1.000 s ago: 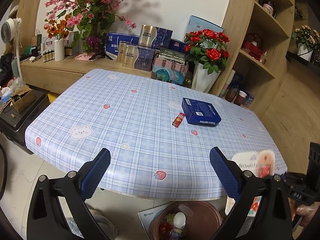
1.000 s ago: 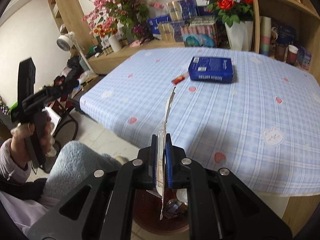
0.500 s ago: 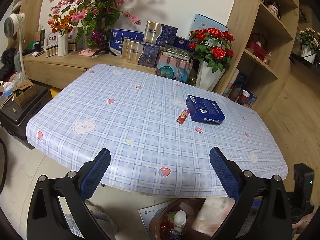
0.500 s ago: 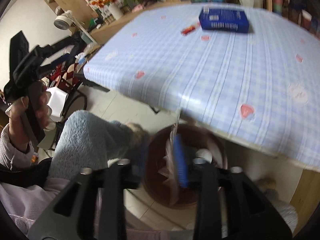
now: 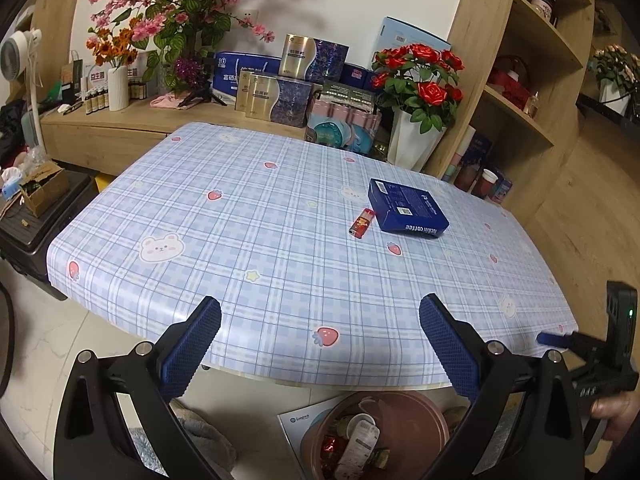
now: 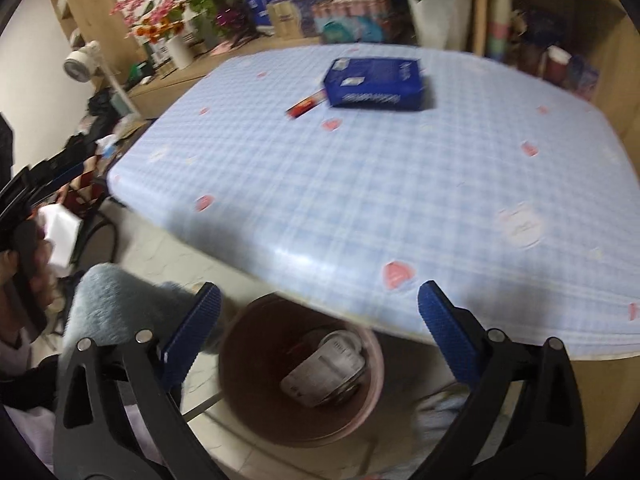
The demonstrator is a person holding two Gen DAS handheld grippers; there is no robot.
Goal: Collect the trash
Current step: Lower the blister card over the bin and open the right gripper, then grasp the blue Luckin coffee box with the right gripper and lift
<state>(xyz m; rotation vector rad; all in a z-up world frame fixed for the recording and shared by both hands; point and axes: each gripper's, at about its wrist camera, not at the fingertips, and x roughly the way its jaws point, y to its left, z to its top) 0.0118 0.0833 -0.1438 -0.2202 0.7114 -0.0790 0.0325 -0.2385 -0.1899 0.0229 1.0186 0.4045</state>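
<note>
A blue coffee box [image 5: 408, 208] [image 6: 376, 84] and a small red packet [image 5: 362, 222] [image 6: 305, 106] lie on the blue checked tablecloth [image 5: 248, 248] [image 6: 360, 184]. A brown trash bin [image 5: 404, 416] [image 6: 248, 344] stands on the floor under the table's near edge, holding wrappers and a white package [image 6: 328, 368]. My left gripper [image 5: 320, 332] is open and empty, above the near table edge. My right gripper [image 6: 320, 320] is open and empty, over the bin. It also shows in the left wrist view [image 5: 552, 338] at the far right.
Behind the table, a wooden ledge [image 5: 132, 120] holds gift boxes, flower vases and a red rose pot [image 5: 416, 136]. Wooden shelves [image 5: 532, 92] stand at the right. A black case [image 5: 32, 236] stands on the left. A leaflet [image 5: 304, 420] lies beside the bin.
My right gripper swung down from the table edge to the bin, opened and let go of the flat wrapper it held. The wrapper is gone from its jaws. The left gripper stayed open.
</note>
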